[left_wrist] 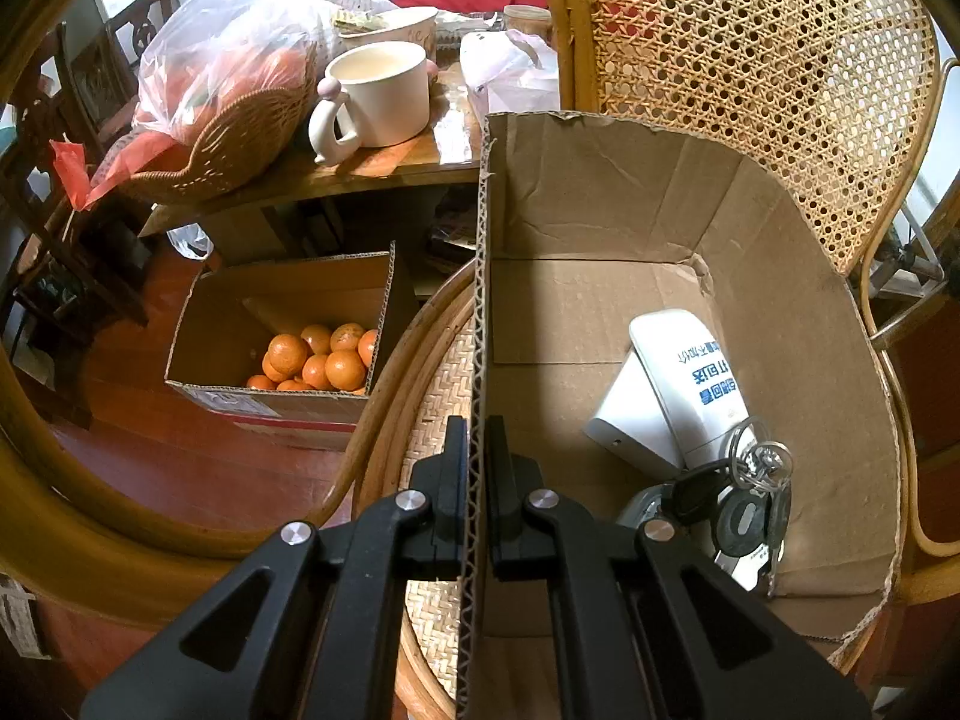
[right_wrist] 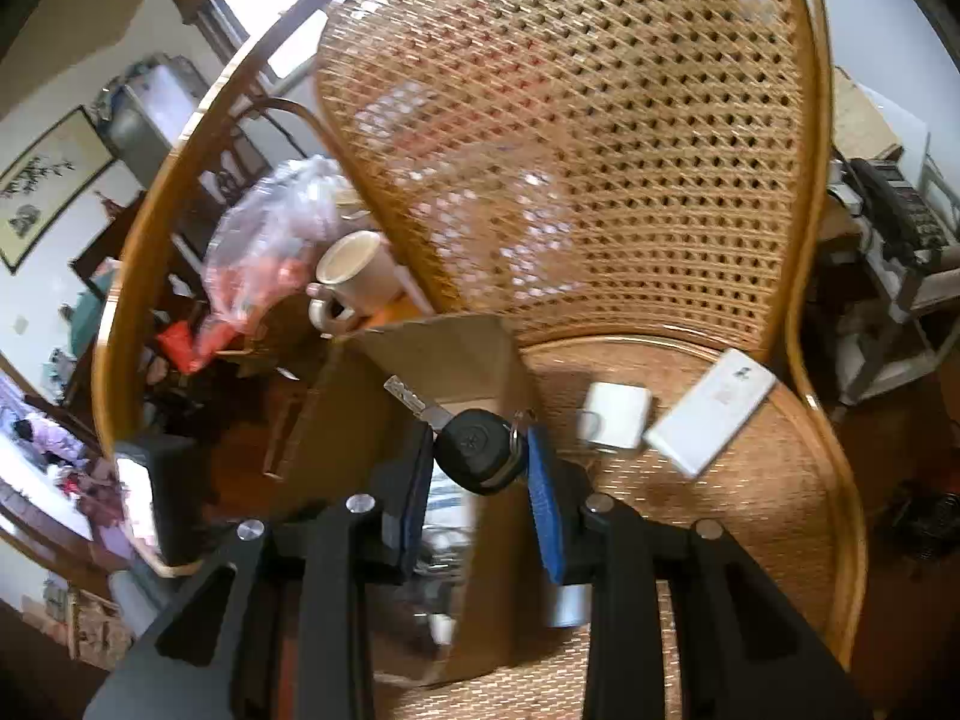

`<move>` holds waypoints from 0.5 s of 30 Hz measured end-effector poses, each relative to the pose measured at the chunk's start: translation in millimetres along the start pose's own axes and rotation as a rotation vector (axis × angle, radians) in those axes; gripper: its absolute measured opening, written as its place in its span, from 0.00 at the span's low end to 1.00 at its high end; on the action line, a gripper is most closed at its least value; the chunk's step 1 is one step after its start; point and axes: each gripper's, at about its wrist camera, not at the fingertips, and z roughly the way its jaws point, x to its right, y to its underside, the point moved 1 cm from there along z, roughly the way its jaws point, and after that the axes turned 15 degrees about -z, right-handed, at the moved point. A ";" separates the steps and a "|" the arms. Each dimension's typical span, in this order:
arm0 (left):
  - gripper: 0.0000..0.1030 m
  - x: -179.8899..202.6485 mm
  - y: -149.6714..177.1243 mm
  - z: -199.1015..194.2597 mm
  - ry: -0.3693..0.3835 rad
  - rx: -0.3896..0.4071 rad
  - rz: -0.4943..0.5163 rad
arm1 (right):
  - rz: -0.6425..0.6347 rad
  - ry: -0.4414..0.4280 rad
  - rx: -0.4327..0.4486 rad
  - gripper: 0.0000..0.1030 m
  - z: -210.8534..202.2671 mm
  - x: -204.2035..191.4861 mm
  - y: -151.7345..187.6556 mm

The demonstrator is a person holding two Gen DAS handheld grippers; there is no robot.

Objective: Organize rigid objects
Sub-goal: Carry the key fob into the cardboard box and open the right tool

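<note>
Rattan chair seat, lower right: left gripper pinches the cardboard box wall; right gripper grips a black key, apparently next to release over the box.

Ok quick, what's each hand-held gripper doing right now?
Left hand-held gripper: closed on the wall of the cardboard box.
Right hand-held gripper: holding a black-headed key between its pads, beside the box.

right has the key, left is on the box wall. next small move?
Probably carry the key over the cardboard box and open the right gripper to drop it in. The left gripper pinches the box wall, steadying it, and a key bunch and white bottle already lie inside.
</note>
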 end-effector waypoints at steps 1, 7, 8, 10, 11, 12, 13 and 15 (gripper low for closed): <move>0.05 0.1 0.2 -0.3 0.000 0.000 0.000 | -0.004 -0.015 0.009 0.32 -2.8 -4.9 -1.4; 0.05 0.4 0.5 -0.8 0.002 -0.001 -0.004 | -0.060 -0.063 0.039 0.32 -13.3 -31.6 -5.5; 0.05 0.5 0.7 -0.8 0.002 0.000 -0.004 | -0.065 -0.068 0.041 0.32 -14.0 -34.5 -5.4; 0.05 1.3 1.7 -1.2 0.001 0.001 -0.004 | -0.060 -0.082 0.034 0.32 -15.7 -39.5 -4.9; 0.05 0.8 1.2 -0.9 0.001 0.001 -0.003 | -0.053 -0.094 0.028 0.32 -16.2 -40.5 -4.2; 0.05 0.8 1.3 -1.2 0.001 0.001 -0.002 | -0.049 -0.106 0.020 0.32 -16.4 -41.8 -3.8; 0.05 0.8 1.5 -1.3 0.001 0.000 -0.003 | -0.051 -0.113 0.012 0.32 -16.7 -44.0 -3.3; 0.05 0.4 1.1 -1.5 0.003 -0.001 -0.006 | -0.075 -0.115 0.001 0.32 -16.3 -49.4 -1.5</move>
